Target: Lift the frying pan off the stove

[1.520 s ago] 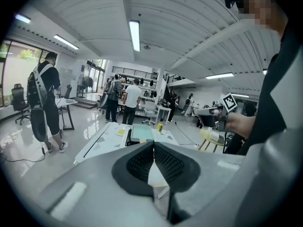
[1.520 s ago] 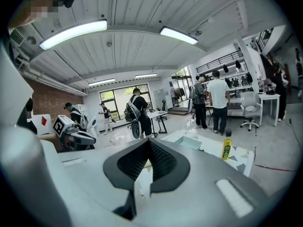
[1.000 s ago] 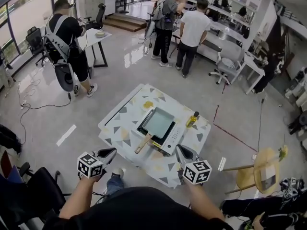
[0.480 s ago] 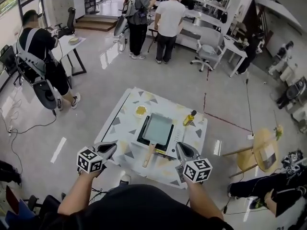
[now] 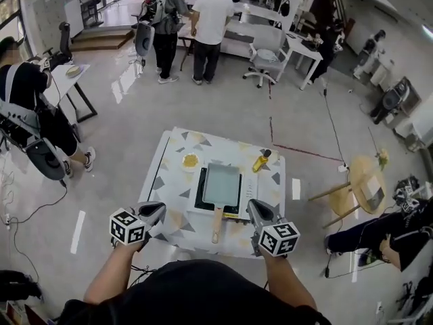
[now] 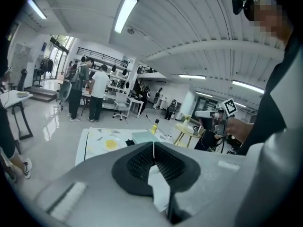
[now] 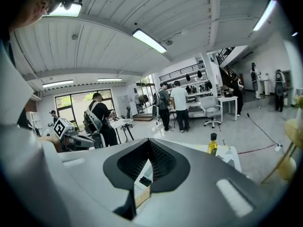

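Observation:
A rectangular pale-green frying pan (image 5: 221, 184) sits on a portable stove (image 5: 246, 193) on the patterned table (image 5: 174, 181). Its wooden handle (image 5: 216, 225) points toward me. My left gripper (image 5: 156, 210) hovers at the table's near left edge, shut and holding nothing. Just right of the handle's end, my right gripper (image 5: 253, 208) is also shut and holds nothing. In the left gripper view the shut jaws hide most of the pan (image 6: 143, 136). In the right gripper view, part of the handle (image 7: 141, 194) shows below the shut jaws.
A yellow oil bottle (image 5: 261, 160) stands behind the stove on the right. A small plate (image 5: 190, 160) with something yellow lies to the pan's left. A round wooden side table (image 5: 366, 192) stands at the right. People stand at the back (image 5: 210, 26) and left (image 5: 27, 120).
The view has swung round the table, so the pan's handle now points straight at me. Both grippers stay shut, held at the same place in front of me.

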`<control>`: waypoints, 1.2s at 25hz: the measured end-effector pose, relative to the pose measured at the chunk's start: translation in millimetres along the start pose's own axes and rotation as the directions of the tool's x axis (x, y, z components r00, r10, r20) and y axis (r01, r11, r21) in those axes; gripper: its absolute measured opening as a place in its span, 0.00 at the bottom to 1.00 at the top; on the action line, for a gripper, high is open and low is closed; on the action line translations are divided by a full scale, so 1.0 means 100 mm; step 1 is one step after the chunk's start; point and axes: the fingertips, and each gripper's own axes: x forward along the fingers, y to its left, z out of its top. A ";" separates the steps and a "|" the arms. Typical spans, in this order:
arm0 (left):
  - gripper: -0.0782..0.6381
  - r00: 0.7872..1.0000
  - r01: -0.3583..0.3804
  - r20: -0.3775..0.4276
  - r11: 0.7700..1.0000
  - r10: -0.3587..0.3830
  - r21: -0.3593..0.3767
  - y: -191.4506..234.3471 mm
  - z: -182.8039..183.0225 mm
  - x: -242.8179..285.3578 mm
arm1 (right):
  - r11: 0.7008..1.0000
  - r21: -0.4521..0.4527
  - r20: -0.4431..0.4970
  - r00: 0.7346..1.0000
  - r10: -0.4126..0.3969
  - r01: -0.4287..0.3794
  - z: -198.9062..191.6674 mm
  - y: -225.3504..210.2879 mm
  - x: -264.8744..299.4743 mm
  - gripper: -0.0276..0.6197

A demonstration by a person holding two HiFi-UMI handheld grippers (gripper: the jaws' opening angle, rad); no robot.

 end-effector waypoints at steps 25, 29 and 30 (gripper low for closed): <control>0.16 0.943 0.314 -0.121 0.949 -0.309 0.017 -0.41 -0.22 0.67 | 0.966 0.232 -0.120 0.989 -0.090 0.116 -0.78 -0.26 0.04 0.16; 0.22 0.934 0.332 -0.128 0.943 -0.332 -0.023 -0.52 -0.29 0.75 | 0.960 0.269 -0.161 0.986 -0.035 0.078 -0.95 -0.27 0.15 0.19; 0.23 0.936 0.328 -0.128 0.944 -0.328 -0.027 -0.53 -0.30 0.77 | 0.959 0.275 -0.174 0.985 -0.022 0.070 -0.99 -0.27 0.17 0.20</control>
